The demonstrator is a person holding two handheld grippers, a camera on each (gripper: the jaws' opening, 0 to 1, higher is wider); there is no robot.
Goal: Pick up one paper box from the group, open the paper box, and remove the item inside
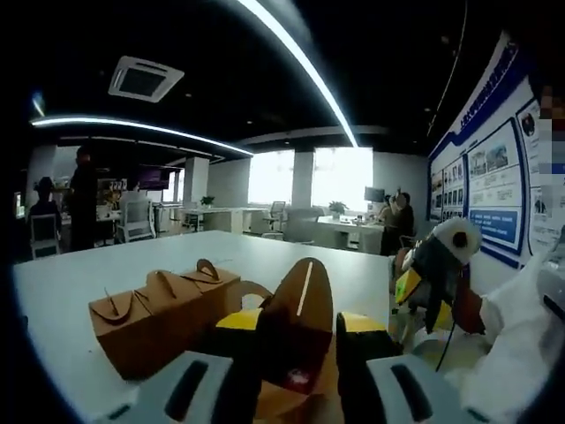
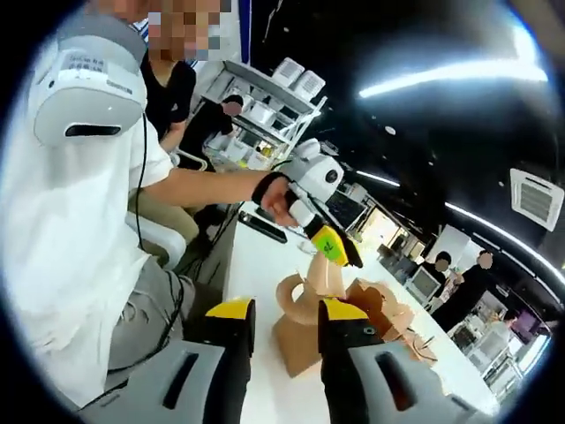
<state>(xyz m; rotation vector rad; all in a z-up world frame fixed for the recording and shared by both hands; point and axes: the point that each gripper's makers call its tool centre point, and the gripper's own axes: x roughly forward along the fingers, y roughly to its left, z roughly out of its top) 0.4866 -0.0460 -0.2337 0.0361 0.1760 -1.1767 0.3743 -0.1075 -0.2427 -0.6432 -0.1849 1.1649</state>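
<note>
The left claw [image 1: 298, 353] is clamped on the raised flap of one paper box [image 1: 296, 340], which sits on the white counter [image 1: 79, 283] just right of the other paper boxes [image 1: 163, 314]. The right claw [image 2: 287, 331] hangs open and narrow in front of that box, not touching it. Risks as I judge them — a pull on the thin flap may tear it, or lift the whole box and nudge its neighbours, since nothing pins its base.
</note>
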